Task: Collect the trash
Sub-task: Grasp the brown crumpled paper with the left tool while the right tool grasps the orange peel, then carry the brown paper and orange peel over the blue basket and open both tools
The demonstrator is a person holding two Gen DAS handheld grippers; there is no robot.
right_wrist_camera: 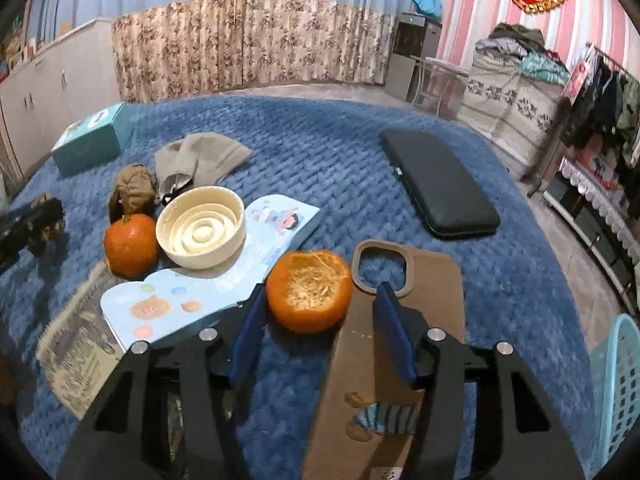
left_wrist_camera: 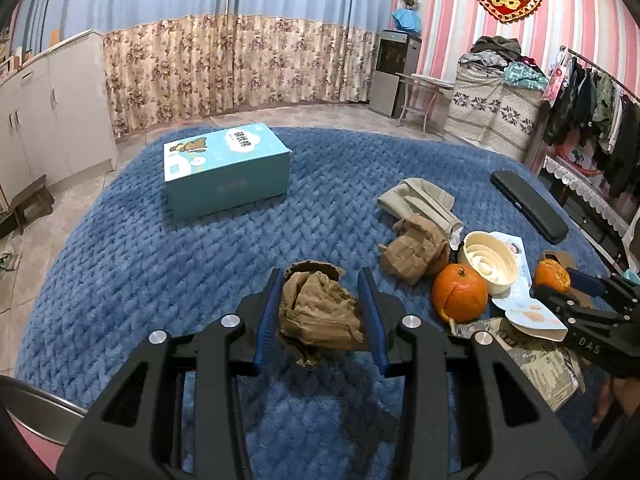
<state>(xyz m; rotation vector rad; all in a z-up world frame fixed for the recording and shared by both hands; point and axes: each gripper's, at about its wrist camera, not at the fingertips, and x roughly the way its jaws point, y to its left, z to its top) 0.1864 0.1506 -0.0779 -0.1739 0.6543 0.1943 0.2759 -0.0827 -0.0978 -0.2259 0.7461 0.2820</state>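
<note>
A crumpled brown paper wad [left_wrist_camera: 318, 316] sat clamped between the blue pads of the left gripper [left_wrist_camera: 320, 312], lifted just above the blue quilted blanket [left_wrist_camera: 160, 300]. The right gripper [right_wrist_camera: 316, 322] reached toward a hollow orange peel half [right_wrist_camera: 309, 291]; its jaws stood partly apart on either side of the peel's near edge, and whether the pads touched it could not be told. Two orange pieces showed: that peel and a rounder split orange peel [left_wrist_camera: 460, 292]. A second crumpled brown paper [left_wrist_camera: 414, 250] lay beside a cream ribbed bowl [left_wrist_camera: 489, 262], which rested on a pale blue picture card [right_wrist_camera: 224, 272]. One teal box [left_wrist_camera: 226, 170] sat farther back. Only the right wrist view showed a brown phone case [right_wrist_camera: 400, 320] under the right finger and a light blue basket [right_wrist_camera: 618, 380].
</note>
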